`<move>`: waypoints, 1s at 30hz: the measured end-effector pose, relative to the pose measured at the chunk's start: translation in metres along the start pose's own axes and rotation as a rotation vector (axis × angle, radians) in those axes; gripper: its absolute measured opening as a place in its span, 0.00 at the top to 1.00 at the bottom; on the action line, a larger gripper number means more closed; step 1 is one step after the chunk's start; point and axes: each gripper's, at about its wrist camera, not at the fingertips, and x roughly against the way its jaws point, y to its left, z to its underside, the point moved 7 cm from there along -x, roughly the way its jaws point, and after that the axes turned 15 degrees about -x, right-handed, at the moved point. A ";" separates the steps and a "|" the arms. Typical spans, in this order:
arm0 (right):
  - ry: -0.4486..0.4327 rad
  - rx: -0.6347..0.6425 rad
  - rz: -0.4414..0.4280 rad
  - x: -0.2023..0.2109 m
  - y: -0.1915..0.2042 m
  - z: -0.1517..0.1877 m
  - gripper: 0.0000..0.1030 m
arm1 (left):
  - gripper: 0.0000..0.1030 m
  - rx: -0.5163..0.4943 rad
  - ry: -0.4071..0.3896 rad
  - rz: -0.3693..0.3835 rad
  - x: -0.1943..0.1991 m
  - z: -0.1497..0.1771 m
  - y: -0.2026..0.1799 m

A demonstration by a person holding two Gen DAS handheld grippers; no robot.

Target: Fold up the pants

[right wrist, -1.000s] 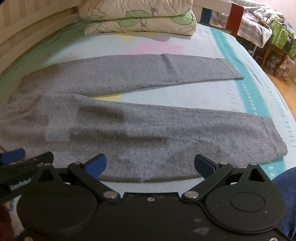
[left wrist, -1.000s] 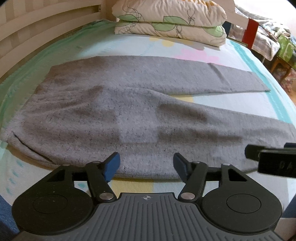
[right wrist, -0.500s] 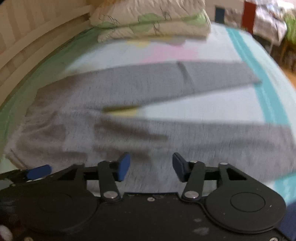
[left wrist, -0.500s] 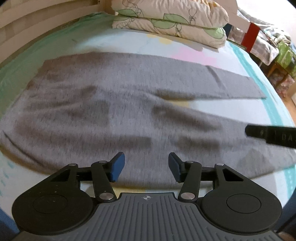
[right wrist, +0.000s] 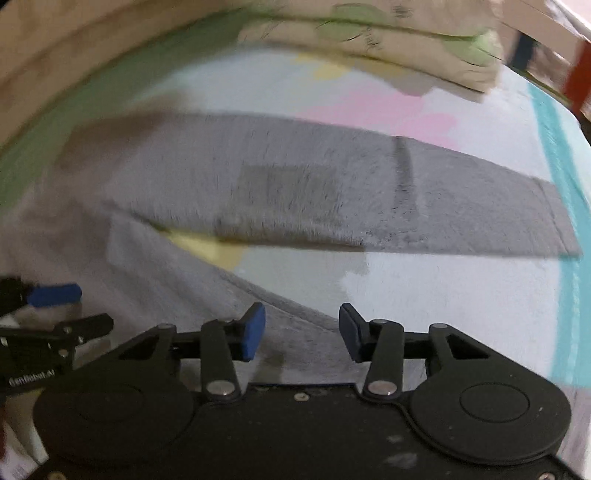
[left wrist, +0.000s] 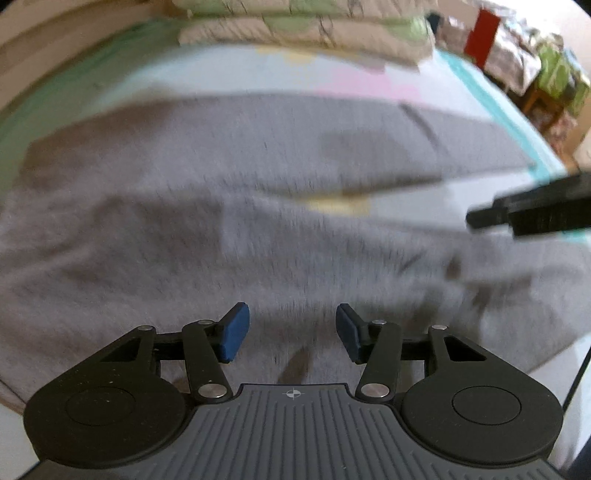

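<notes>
Grey pants [left wrist: 229, 206] lie spread on a bed, waist to the left, both legs running right. My left gripper [left wrist: 291, 334] is open, low over the near leg's upper part, with grey cloth between and under its blue pads. My right gripper [right wrist: 302, 332] is open over the near leg [right wrist: 295, 325], which crosses between its pads; the far leg [right wrist: 332, 192] lies flat beyond. The right gripper shows at the right edge of the left wrist view [left wrist: 535, 214]; the left gripper shows at the left of the right wrist view [right wrist: 48, 314]. Both views are blurred.
Two stacked floral pillows [left wrist: 306, 26] lie at the head of the bed. The sheet [right wrist: 461, 295] is pale blue with a teal stripe [right wrist: 565, 206] along the right side. A wooden headboard [right wrist: 44, 55] curves along the left. Furniture and clutter [left wrist: 543, 74] stand beyond the bed's right edge.
Both grippers have moved forward and lower over the near leg. The right gripper's jaws have narrowed from wide open. The near leg's cloth looks rumpled and shifted.
</notes>
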 end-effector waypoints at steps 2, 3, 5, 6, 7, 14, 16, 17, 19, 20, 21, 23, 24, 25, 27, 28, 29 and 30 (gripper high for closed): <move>0.013 0.037 -0.015 -0.008 0.002 0.002 0.54 | 0.50 -0.017 0.049 0.022 -0.010 0.012 -0.005; 0.023 0.048 -0.028 -0.009 0.003 0.004 0.55 | 0.50 -0.024 0.069 0.036 -0.013 0.017 -0.008; 0.037 0.072 -0.044 -0.014 0.004 0.004 0.56 | 0.50 -0.080 0.062 0.013 -0.012 0.020 -0.015; 0.045 0.090 -0.046 -0.019 0.005 0.006 0.56 | 0.50 -0.104 0.065 0.012 -0.011 0.022 -0.020; 0.054 0.104 -0.048 -0.024 0.005 0.005 0.56 | 0.50 -0.118 0.064 0.010 -0.011 0.023 -0.023; 0.072 0.198 -0.063 -0.047 0.003 0.014 0.55 | 0.49 -0.149 0.056 0.000 -0.009 0.029 -0.030; 0.068 0.197 -0.076 -0.046 0.003 0.014 0.53 | 0.49 -0.138 0.057 0.003 -0.008 0.028 -0.029; 0.067 0.192 -0.082 -0.046 0.005 0.016 0.53 | 0.49 -0.134 0.055 0.005 -0.007 0.028 -0.029; 0.068 0.193 -0.099 -0.044 0.006 0.016 0.59 | 0.49 -0.128 0.057 0.007 -0.004 0.027 -0.026; 0.068 0.195 -0.111 -0.043 0.008 0.015 0.74 | 0.49 -0.126 0.055 0.007 -0.005 0.026 -0.026; 0.068 0.196 -0.117 -0.045 0.007 0.014 0.91 | 0.49 -0.125 0.054 0.007 -0.004 0.026 -0.027; 0.059 0.172 -0.107 -0.043 0.005 0.010 0.97 | 0.49 -0.123 0.053 0.007 -0.003 0.026 -0.027; 0.041 0.148 -0.093 -0.043 0.003 0.006 0.99 | 0.49 -0.122 0.053 0.008 -0.002 0.026 -0.027; 0.010 0.136 -0.045 -0.043 -0.002 0.002 0.99 | 0.49 -0.122 0.053 0.009 -0.003 0.026 -0.026; -0.018 0.116 0.024 -0.045 -0.012 -0.005 0.99 | 0.49 -0.123 0.052 0.010 -0.003 0.026 -0.027; -0.005 0.072 0.022 -0.046 -0.019 -0.008 0.99 | 0.49 -0.124 0.050 0.010 -0.003 0.026 -0.027; 0.006 0.039 0.003 -0.045 -0.023 -0.009 0.99 | 0.49 -0.123 0.050 0.010 -0.003 0.026 -0.027; 0.016 0.012 -0.034 -0.044 -0.027 -0.008 0.98 | 0.49 -0.117 0.048 0.014 -0.002 0.025 -0.026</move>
